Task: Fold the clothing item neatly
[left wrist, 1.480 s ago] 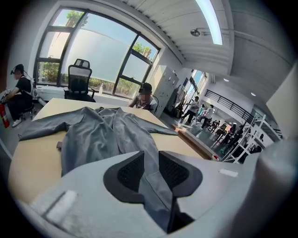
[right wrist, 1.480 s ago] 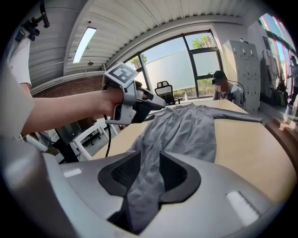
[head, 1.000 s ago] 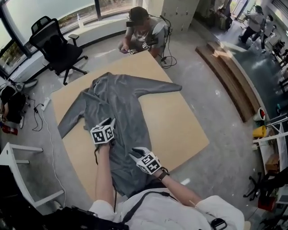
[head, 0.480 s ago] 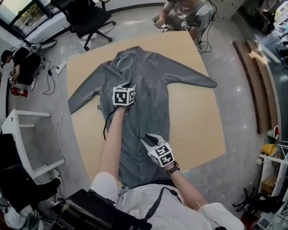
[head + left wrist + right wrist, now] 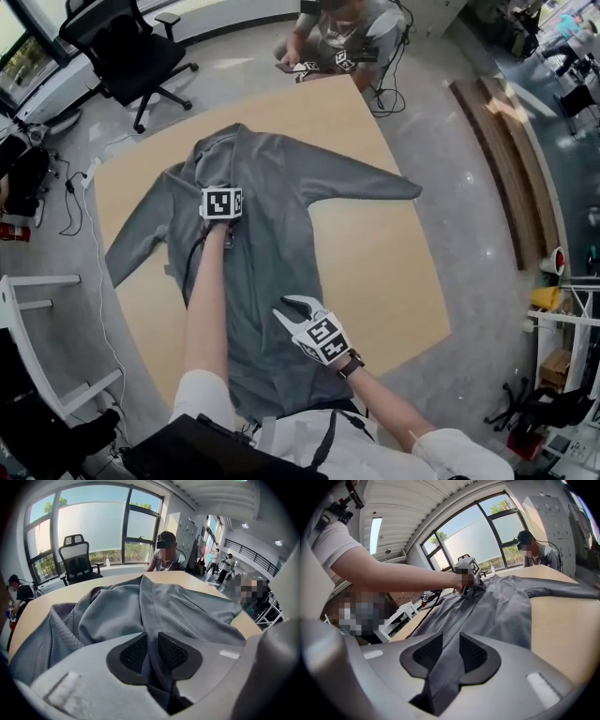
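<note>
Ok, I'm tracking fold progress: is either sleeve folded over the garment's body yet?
No, one sleeve and the other sleeve both lie spread out flat on the table, one to each side.

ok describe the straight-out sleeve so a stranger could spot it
Find the tan table with the grey garment spread on it. One sleeve reaches out across bare wood to the picture's right; the other sleeve slants toward the left edge.

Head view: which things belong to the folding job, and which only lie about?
Job: grey garment, wooden table, left claw and right claw, both pinching its fabric.
Lying about: black office chair, wooden planks on the floor, seated person beyond the table.
</note>
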Demonstrator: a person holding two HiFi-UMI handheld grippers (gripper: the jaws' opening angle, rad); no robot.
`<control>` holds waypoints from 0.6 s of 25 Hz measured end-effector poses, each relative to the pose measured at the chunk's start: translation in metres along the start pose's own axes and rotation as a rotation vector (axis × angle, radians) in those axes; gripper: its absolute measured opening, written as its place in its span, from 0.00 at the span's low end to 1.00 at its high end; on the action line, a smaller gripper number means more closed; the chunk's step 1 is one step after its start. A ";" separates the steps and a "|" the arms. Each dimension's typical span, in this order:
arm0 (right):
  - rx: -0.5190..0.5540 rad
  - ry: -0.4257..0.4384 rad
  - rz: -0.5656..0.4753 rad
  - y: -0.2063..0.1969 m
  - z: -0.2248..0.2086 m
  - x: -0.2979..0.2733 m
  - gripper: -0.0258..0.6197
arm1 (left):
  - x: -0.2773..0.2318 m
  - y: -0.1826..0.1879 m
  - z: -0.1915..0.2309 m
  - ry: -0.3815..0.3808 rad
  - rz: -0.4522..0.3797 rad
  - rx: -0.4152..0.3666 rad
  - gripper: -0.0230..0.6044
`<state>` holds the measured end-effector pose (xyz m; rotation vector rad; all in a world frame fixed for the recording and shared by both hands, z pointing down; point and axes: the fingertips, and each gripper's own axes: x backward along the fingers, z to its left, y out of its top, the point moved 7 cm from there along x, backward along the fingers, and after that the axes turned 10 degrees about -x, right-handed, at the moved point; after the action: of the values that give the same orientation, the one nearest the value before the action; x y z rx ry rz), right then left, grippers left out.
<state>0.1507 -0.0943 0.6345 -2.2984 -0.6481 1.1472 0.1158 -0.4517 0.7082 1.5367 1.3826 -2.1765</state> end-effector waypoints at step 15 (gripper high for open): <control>-0.071 -0.030 -0.039 -0.004 -0.041 0.030 0.20 | 0.036 0.059 0.022 0.110 -0.149 0.030 0.05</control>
<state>0.1998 -0.0819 0.6412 -2.3211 -0.7526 1.1604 0.1176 -0.4883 0.6458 1.6357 1.5517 -2.2368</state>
